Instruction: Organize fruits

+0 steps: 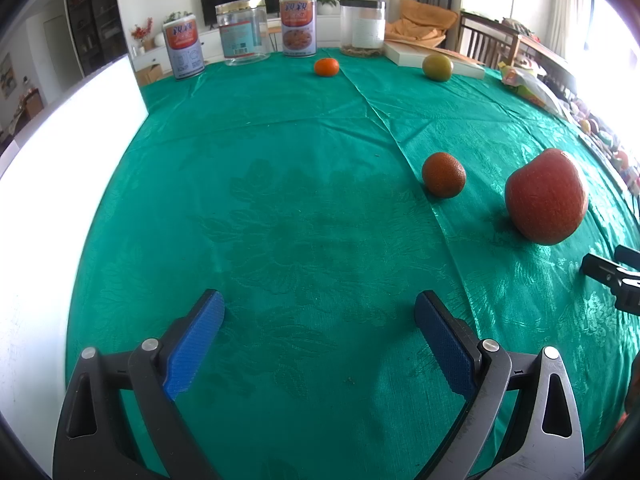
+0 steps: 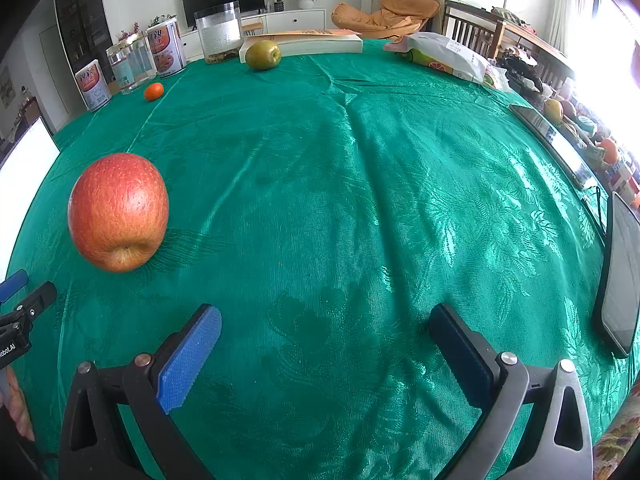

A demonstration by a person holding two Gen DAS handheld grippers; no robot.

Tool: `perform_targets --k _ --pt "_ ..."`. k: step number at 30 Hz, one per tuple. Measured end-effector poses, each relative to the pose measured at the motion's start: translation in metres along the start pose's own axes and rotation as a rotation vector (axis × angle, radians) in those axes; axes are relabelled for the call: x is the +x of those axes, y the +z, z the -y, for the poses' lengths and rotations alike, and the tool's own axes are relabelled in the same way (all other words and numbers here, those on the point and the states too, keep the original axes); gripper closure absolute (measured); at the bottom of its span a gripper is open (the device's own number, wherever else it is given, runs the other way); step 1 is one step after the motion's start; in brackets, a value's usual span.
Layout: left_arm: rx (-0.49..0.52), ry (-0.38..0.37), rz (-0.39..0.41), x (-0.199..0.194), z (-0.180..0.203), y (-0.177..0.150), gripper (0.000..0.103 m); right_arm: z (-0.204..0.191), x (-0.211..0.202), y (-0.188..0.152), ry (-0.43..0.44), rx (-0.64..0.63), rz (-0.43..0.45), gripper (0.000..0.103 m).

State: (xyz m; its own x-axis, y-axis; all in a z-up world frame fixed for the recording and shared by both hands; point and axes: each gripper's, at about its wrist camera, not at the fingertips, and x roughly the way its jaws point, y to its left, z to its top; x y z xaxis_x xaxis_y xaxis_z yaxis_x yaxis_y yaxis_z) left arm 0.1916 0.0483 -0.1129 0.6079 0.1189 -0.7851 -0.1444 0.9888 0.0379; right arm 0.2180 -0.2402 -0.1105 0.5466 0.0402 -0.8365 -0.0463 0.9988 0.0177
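Hovering over green tablecloth (image 1: 280, 184), both grippers empty. Left gripper (image 1: 319, 322) spread wide; right gripper (image 2: 325, 332) wide too. Red apple (image 2: 118, 212) nearest, between us; dark orange (image 1: 444, 175) just beyond; tangerine (image 1: 326, 67), green fruit (image 1: 437, 67) far. Looks like start; next, I reckon, straddle apple.

Red apple (image 2: 118, 212); green floral-patterned tablecloth (image 2: 360, 200); blue pads (image 1: 196, 344).

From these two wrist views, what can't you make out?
- Dark orange: absent from the right wrist view, apparently behind the apple.
- Fruit pile: washed out by window glare, right wrist.
- Can labels: too small, left wrist.
- Right gripper: cut by the left view's edge.
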Motion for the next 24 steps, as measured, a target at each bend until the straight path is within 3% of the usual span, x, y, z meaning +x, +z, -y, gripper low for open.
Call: perform_targets --k 18,20,24 --pt "-0.002 -0.003 0.0 -0.0002 -0.0003 0.0 0.006 0.0001 0.0 -0.0001 0.0 0.001 0.0 0.0" --pt "-0.006 -0.029 0.004 -0.0011 -0.0025 -0.0001 0.007 0.0002 0.0001 -0.0001 0.0 0.001 0.0 0.0" --pt "0.023 -0.188 -0.006 -0.0028 0.0015 0.0091 0.007 0.0003 0.0002 0.0 0.0 0.001 0.0 0.0"
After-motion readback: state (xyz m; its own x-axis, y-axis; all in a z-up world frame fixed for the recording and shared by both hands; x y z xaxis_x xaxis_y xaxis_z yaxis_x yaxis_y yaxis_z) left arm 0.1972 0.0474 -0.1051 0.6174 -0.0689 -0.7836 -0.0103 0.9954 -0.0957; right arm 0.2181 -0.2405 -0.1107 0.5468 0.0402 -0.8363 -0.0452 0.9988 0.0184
